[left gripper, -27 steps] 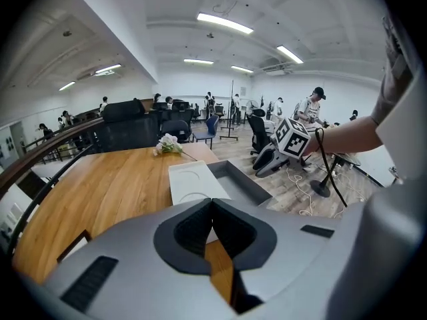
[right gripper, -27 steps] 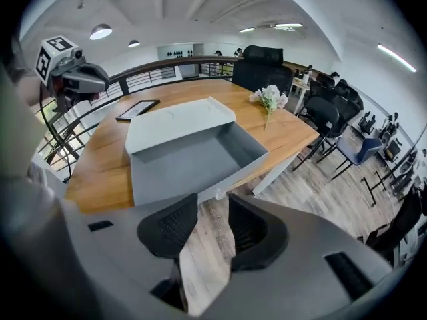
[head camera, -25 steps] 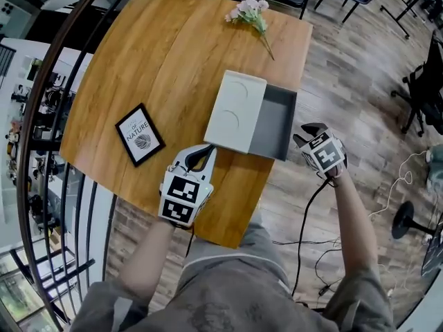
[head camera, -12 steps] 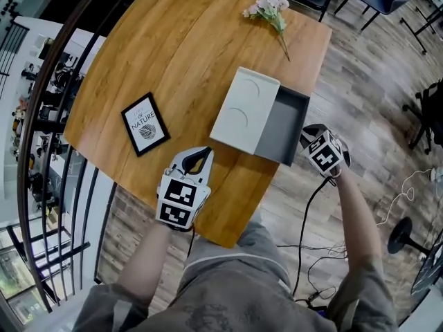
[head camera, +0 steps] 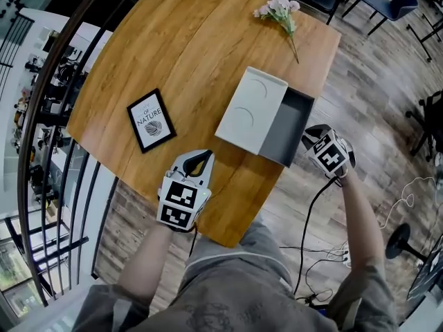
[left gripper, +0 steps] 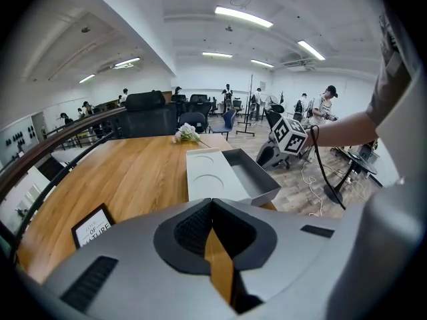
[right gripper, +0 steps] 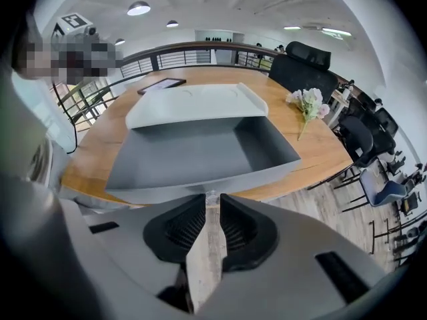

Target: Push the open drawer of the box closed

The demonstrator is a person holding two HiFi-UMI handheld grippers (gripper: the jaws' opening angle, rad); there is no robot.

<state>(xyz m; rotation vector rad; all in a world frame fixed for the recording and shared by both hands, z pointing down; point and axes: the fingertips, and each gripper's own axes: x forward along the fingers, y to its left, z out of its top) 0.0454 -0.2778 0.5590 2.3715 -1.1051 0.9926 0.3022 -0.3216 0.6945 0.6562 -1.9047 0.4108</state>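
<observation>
Drawer (head camera: 285, 127) stands open at box's (head camera: 250, 109) right side; right tool (right gripper: 212, 199), jaws closing on nothing, just off its front, left tool (left gripper: 212, 205) clenched empty, clear of box: unbraced box may slide.

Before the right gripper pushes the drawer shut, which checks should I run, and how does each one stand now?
1. Drawer open, sticking out of the box past the table edge: ok.
2. Right gripper faces the drawer's front wall: ok.
3. Its jaws closing, nothing between them: ok.
4. Tips touching the drawer front: cannot tell.
5. Box braced by the left gripper: not ok; it is shut and apart from the box.
6. Frame and flowers lie away from the box: ok.
</observation>
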